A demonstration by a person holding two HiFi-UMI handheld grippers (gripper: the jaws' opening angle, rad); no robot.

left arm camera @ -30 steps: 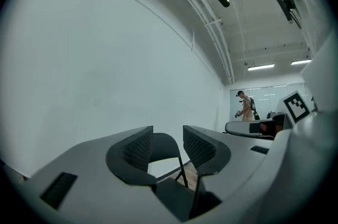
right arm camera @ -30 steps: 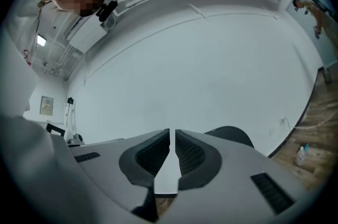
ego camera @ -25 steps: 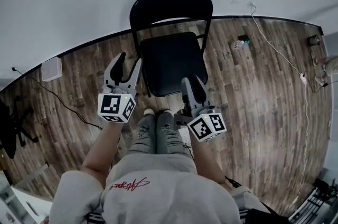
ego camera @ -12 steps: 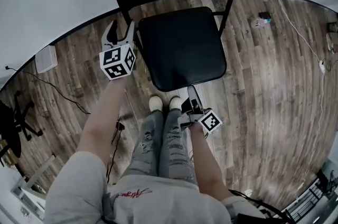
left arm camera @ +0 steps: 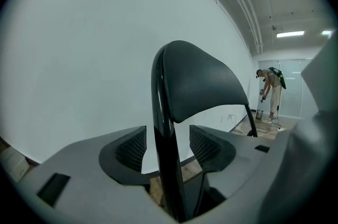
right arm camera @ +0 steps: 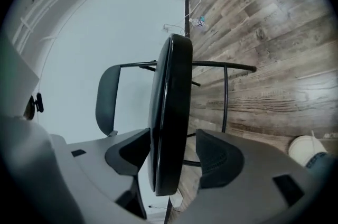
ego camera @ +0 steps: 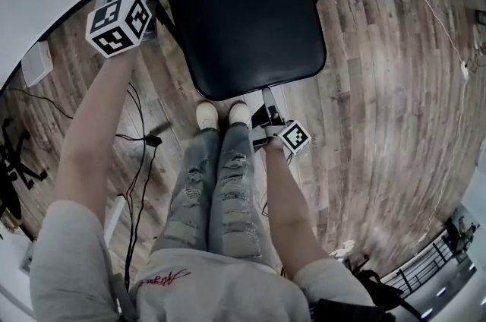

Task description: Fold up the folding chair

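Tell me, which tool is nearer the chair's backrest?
Left. The left tool, jaws just opened, straddles the frame tube right below the backrest without clamping. The right tool, jaws also just opened, straddles the seat at its front edge, the side farthest from the backrest.

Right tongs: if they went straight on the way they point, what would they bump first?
The folding chair's seat. Its front edge sits between the right tongs, whose jaws have just been opening and don't grip it. Going on, the seat would probably slide deeper until it hits the tongs' base.
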